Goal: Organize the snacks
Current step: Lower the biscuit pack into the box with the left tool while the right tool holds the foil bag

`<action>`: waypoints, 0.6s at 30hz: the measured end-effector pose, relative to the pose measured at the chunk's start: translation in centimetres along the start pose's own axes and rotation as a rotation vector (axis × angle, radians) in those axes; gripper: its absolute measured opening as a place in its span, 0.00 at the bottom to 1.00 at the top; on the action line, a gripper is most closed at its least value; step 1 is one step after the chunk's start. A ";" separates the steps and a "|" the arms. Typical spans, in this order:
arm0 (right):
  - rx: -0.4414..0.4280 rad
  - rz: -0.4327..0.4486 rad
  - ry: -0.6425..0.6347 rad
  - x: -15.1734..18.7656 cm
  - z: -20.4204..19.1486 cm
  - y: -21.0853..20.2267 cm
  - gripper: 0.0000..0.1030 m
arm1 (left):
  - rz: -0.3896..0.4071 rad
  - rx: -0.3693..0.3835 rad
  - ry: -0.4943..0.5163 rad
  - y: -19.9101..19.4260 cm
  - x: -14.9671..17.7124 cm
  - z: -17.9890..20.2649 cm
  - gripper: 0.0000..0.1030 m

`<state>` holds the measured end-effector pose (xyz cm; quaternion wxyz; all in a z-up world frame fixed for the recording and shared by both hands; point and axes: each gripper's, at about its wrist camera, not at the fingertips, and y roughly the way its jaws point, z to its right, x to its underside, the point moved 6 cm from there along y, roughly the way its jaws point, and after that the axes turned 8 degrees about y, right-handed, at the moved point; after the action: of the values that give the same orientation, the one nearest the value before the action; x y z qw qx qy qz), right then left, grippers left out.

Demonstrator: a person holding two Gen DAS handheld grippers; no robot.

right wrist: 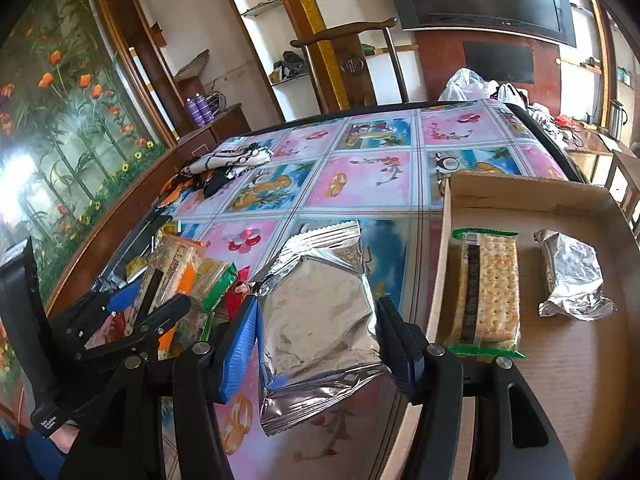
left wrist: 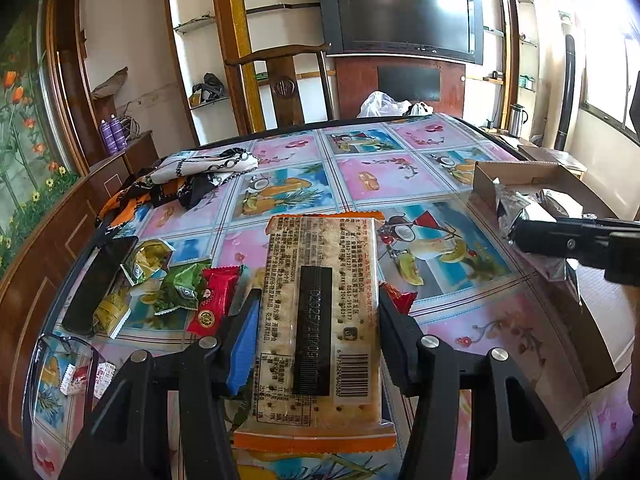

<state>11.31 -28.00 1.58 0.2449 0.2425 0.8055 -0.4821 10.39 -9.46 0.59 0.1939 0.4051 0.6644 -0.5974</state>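
Inside, cardboard box (right wrist: 448, 216), one cracker pack (right wrist: 490, 292), one foil packet (right wrist: 572, 276)

silver packet (right wrist: 320, 320) between right tongs (right wrist: 318, 344)

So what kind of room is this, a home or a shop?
Most likely a home living or dining room: a wall television, a wooden chair at the oilcloth-covered table, and open shelves.

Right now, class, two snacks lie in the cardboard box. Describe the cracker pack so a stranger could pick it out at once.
Find the shallow cardboard box at the right edge of the patterned table. Two snacks lie on its floor, apart from each other. The cracker pack is the one nearer the box's left wall: clear wrapping with green ends and pale dotted crackers showing, unlike the crinkled silver packet to its right.
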 end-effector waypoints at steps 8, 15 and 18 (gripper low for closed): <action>0.003 0.020 0.021 -0.5 0.6 -0.5 0.61 | 0.009 0.001 -0.003 -0.2 -0.1 0.1 0.52; 0.063 0.103 0.109 -3.0 4.6 -2.5 0.61 | -0.017 0.042 -0.018 0.0 -0.2 0.9 0.52; 0.082 0.110 0.167 -3.5 6.5 -2.8 0.61 | -0.020 0.043 -0.008 -0.2 -0.4 1.7 0.52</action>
<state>13.30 -35.58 2.93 0.1930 0.3354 0.7882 -0.4785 10.09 -11.17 0.69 0.1820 0.4001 0.6547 -0.6149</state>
